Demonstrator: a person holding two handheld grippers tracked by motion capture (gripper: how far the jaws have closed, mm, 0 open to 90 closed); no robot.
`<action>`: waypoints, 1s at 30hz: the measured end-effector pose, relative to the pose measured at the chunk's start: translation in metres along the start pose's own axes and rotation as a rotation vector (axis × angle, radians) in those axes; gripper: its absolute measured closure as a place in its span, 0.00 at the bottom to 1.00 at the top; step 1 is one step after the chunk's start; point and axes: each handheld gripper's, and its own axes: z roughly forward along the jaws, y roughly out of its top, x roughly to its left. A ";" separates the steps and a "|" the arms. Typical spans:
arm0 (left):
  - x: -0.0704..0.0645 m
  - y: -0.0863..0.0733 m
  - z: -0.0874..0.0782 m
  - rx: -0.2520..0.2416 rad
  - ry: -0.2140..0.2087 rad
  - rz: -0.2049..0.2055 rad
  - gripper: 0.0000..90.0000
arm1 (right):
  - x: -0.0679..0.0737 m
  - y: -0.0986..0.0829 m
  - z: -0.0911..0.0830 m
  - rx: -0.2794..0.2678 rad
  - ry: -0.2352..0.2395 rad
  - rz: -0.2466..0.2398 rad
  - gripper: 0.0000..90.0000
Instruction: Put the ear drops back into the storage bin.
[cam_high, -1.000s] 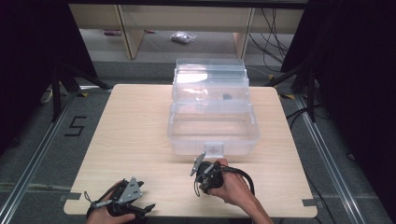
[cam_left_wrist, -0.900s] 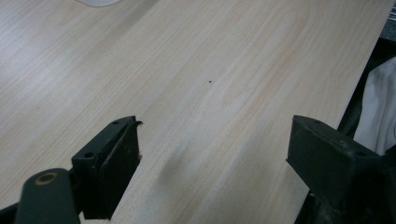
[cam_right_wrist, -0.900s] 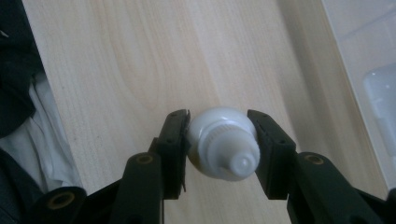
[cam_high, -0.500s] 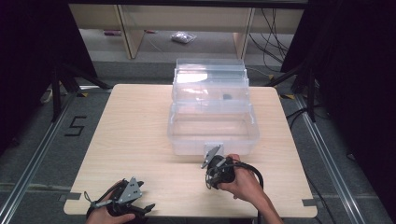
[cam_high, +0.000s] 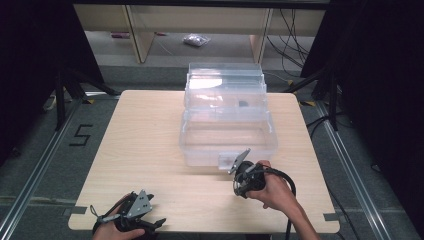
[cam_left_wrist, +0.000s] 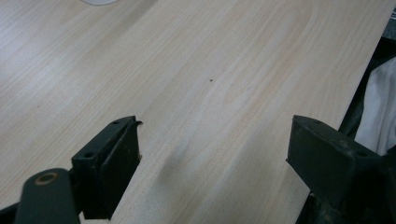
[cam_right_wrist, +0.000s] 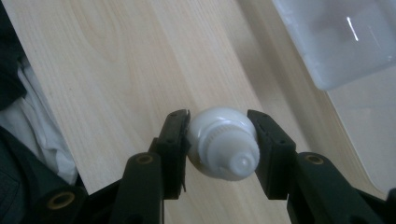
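The table (cam_high: 150, 130) has lots of bare wood on my left. The clear box (cam_high: 227, 125) stands open, something small and dark in its upper tray. My right tongs (cam_right_wrist: 219, 140) squeeze a white cap (cam_right_wrist: 223, 142) just before the box. My left tongs (cam_left_wrist: 212, 158) gape wide near the table's front edge.

right gripper (cam_high: 242, 176) w/ the white cap (cam_right_wrist: 223, 143) clamped in it slid right n forward, now just beside the clear box's (cam_high: 227, 131) front latch.
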 end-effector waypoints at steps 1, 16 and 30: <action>0.000 0.000 0.000 0.000 0.000 0.000 0.18 | 0.000 0.000 0.000 0.000 0.000 0.000 0.67; 0.000 0.000 0.000 0.006 0.005 0.005 0.18 | -0.016 -0.006 -0.032 -0.013 -0.020 0.035 0.67; 0.000 0.000 0.000 -0.002 -0.017 -0.007 0.18 | -0.038 -0.006 -0.068 -0.021 -0.049 0.062 0.67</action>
